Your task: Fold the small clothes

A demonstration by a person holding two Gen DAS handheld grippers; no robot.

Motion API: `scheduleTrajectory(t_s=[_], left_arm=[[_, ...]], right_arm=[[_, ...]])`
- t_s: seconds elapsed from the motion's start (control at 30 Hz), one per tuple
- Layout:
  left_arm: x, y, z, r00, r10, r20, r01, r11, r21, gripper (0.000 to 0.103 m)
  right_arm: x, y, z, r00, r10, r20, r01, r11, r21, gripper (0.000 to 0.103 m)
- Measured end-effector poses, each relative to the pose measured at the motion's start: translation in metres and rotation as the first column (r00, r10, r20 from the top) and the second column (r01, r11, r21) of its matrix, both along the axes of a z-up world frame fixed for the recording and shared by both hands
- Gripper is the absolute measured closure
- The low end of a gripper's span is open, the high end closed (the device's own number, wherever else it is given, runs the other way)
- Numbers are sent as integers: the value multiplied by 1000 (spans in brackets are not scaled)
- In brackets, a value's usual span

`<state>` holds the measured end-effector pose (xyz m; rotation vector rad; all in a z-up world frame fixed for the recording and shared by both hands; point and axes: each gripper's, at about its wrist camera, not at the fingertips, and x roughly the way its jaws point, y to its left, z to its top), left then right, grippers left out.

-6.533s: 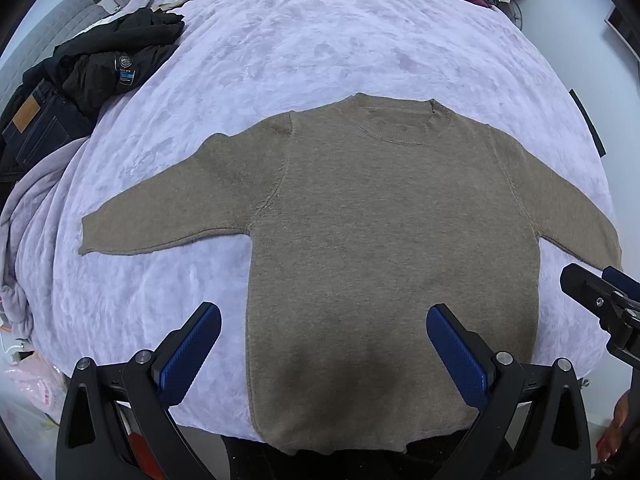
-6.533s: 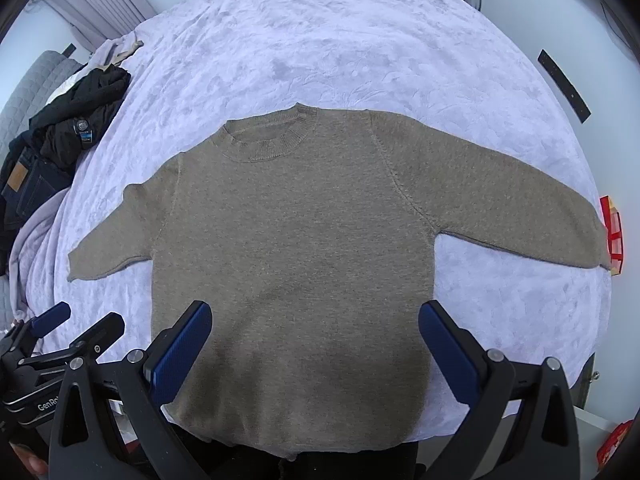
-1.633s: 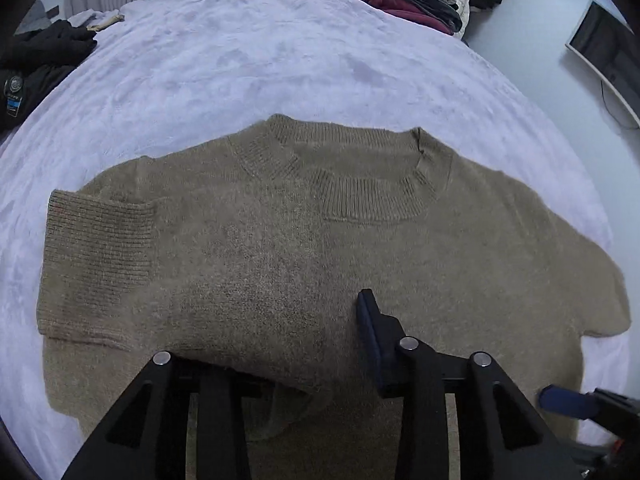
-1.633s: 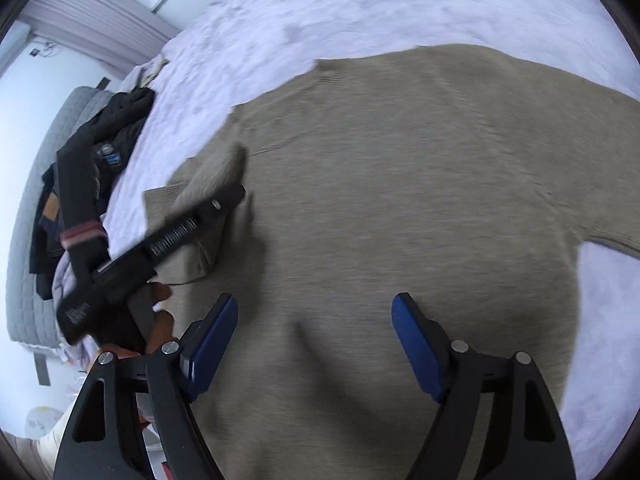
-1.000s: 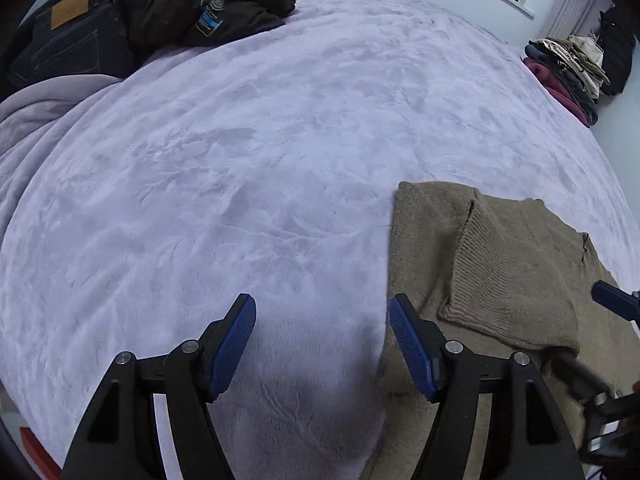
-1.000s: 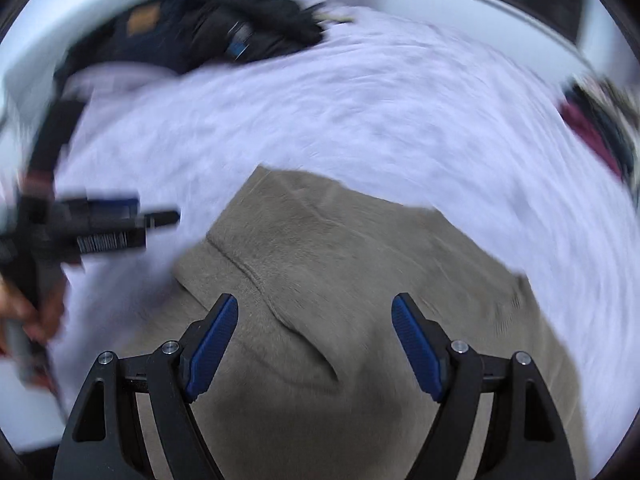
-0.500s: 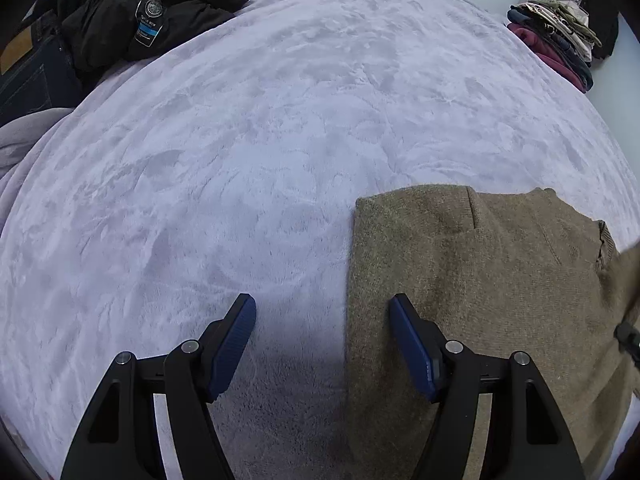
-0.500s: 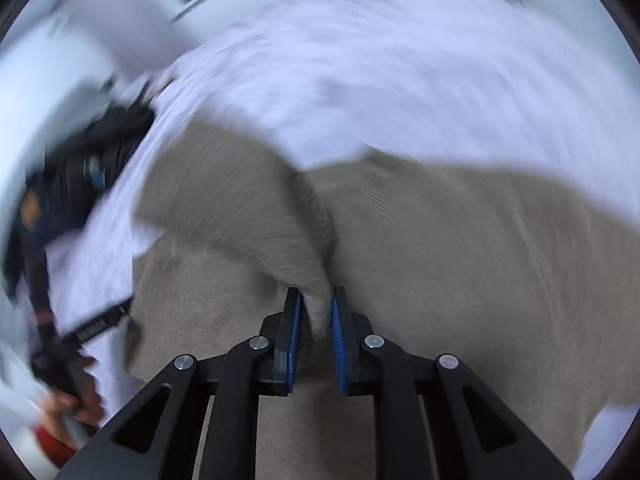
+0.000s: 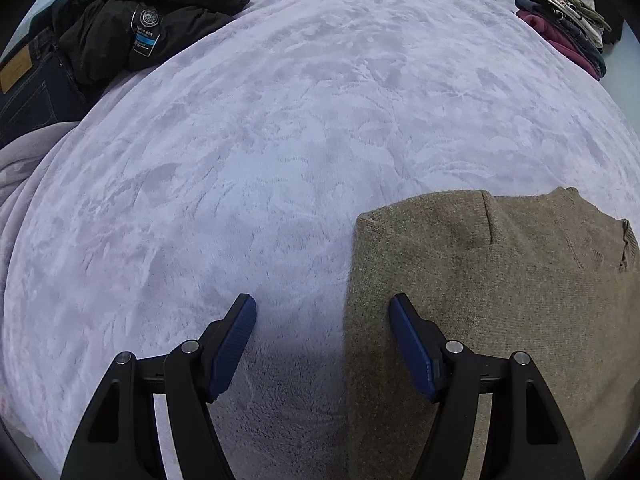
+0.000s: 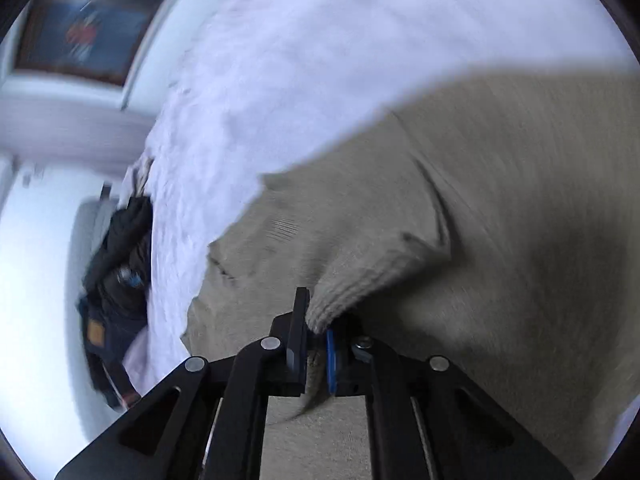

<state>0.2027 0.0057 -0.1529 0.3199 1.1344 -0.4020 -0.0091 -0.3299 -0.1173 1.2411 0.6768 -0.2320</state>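
Note:
A brown knit sweater (image 9: 500,280) lies on the lilac bedspread (image 9: 280,140), its left sleeve folded in over the body. My left gripper (image 9: 322,320) hangs open above the sweater's left folded edge. One of its fingers is over the knit, the other over bare bedspread, and nothing sits between the pads. In the blurred right wrist view, my right gripper (image 10: 316,320) is closing tight on the ribbed sleeve cuff (image 10: 352,284). The cuff is pinched between the pads and lifted off the sweater's body (image 10: 500,200).
A black jacket (image 9: 152,28) and dark jeans (image 9: 28,88) are heaped at the bed's far left. A stack of folded clothes (image 9: 568,20) sits at the far right corner. The wide stretch of bedspread left of the sweater is bare.
My right gripper went from wide open to shut on the sleeve cuff and rolled sharply while moving. My left gripper drifted toward the sweater's left edge, then held still.

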Motion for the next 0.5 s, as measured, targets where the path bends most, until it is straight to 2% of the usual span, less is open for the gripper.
scheduleTrajectory(t_s=[0.07, 0.1, 0.13, 0.17, 0.23, 0.33, 0.37, 0.43, 0.5], left_arm=[[1, -3, -1, 1000, -8, 16, 8, 1000, 9, 32], [1, -3, -3, 1000, -11, 21, 10, 1000, 11, 30], [1, -3, -4, 1000, -7, 30, 6, 1000, 19, 18], [2, -3, -5, 999, 0, 46, -1, 1000, 27, 12], [4, 0, -7, 999, 5, 36, -5, 1000, 17, 12], [8, 6, -2, 1000, 8, 13, -8, 1000, 25, 12], [9, 9, 2, 1000, 2, 6, -3, 1000, 26, 12], [7, 18, 12, 999, -26, -41, 24, 999, -29, 12], [4, 29, 13, 983, -71, -167, 50, 991, -125, 12]], right_arm=[[-1, 0, 29, 997, 58, 41, -52, 989, -135, 96], [-5, -2, 35, 997, 64, 38, -57, 984, -167, 96], [-10, -5, 36, 998, 56, 25, -51, 982, -182, 96], [-16, -9, 30, 999, 39, 0, -39, 983, -179, 96], [-24, -14, 8, 999, 30, -44, -36, 990, -139, 96], [-22, -10, -31, 986, 115, -121, -124, 990, -70, 95], [-28, -9, -33, 990, 98, -102, -105, 992, -68, 93], [-36, -9, -26, 992, 74, -100, -81, 994, -69, 76], [-47, -7, -21, 995, 65, -76, -69, 997, -42, 61]])
